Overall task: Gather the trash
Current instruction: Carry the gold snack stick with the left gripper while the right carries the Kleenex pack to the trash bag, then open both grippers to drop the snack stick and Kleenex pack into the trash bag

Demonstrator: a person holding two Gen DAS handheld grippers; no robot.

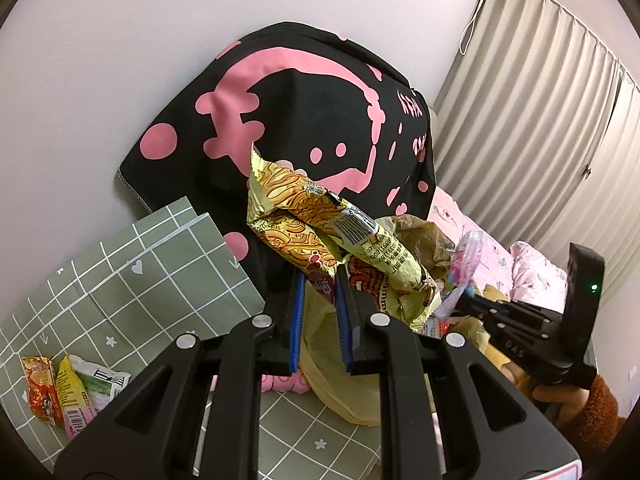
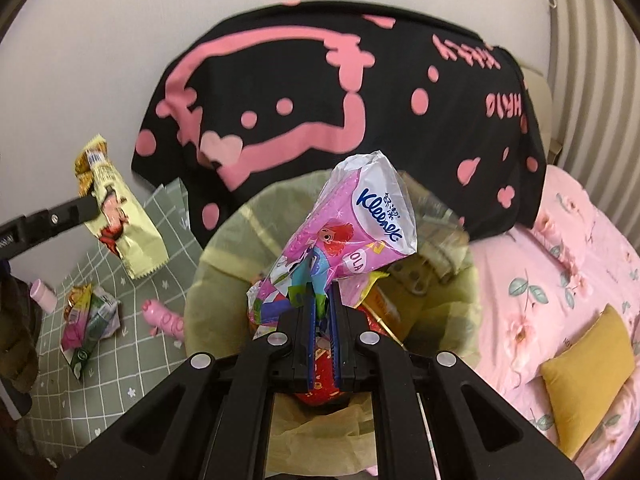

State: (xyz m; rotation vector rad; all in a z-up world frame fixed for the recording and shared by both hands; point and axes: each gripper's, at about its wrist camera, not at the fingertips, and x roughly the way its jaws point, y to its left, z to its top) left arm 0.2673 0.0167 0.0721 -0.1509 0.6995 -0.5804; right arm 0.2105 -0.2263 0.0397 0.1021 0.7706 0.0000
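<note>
My left gripper (image 1: 320,280) is shut on a yellow noodle wrapper (image 1: 304,208), which it holds up over the bin's yellow-green liner (image 1: 340,380). In the right wrist view the same wrapper (image 2: 116,224) hangs from the left gripper (image 2: 94,204), left of the bin. My right gripper (image 2: 322,300) is shut on a pink Kleenex tissue pack (image 2: 352,232) above the open bin (image 2: 224,248), which holds red and yellow packaging. The right gripper (image 1: 460,302), in a person's hand, also shows at the right of the left wrist view. More crumpled wrappers (image 2: 88,320) lie on the green checked cloth (image 2: 160,360).
A black cloth with pink print (image 2: 360,100) drapes over something behind the bin. A pink bottle (image 2: 44,294) and a pink toy pig (image 2: 166,318) lie on the green cloth. To the right is a pink floral bed (image 2: 560,280) with a yellow cushion (image 2: 588,376). Curtains (image 1: 540,120) hang far right.
</note>
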